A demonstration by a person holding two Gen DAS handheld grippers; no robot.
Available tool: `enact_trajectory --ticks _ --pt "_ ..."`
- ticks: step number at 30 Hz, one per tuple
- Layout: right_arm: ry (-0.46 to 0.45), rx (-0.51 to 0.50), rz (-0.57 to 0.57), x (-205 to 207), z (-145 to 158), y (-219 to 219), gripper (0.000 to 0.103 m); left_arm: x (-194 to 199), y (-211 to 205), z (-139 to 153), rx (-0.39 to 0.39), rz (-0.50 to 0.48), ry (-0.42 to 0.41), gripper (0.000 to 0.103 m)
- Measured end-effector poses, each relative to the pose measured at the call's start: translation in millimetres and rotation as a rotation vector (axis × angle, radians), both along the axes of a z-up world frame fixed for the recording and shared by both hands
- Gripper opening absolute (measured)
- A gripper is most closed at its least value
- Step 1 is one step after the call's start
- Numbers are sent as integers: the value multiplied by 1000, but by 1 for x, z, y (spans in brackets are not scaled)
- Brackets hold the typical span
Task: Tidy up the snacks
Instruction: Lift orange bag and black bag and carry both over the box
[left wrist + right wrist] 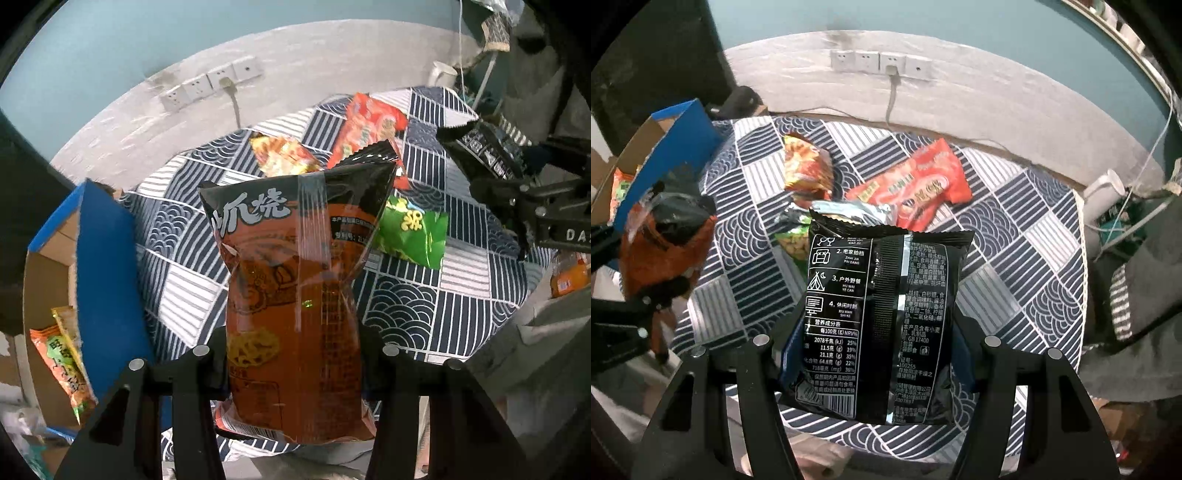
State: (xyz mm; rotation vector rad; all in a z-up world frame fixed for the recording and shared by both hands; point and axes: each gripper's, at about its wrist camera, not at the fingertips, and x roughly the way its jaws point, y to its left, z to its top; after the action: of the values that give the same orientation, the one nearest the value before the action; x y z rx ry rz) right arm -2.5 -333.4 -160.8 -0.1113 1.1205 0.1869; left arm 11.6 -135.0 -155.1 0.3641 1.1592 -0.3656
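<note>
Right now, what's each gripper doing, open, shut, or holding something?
Left gripper: shut on the orange-and-black crinkly snack bag.
Right gripper: shut on the black foil snack packet.

Green snack packet (792,242): mostly hidden behind black packet (879,317). Carton contents (66,354) (partly walled off): print unreadable.
</note>
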Motion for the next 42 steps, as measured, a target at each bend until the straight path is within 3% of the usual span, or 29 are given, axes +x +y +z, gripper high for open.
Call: enact_trajectory --ticks 10,26,42 --pt "-40 29 50 3 22 28 65 1 30 29 -37 44 -55 49" --pt "-61 59 186 19 49 107 65 6 85 43 -58 129 -100 49" --pt "-63 68 304 45 63 191 65 12 144 60 -8 211 -192 49"
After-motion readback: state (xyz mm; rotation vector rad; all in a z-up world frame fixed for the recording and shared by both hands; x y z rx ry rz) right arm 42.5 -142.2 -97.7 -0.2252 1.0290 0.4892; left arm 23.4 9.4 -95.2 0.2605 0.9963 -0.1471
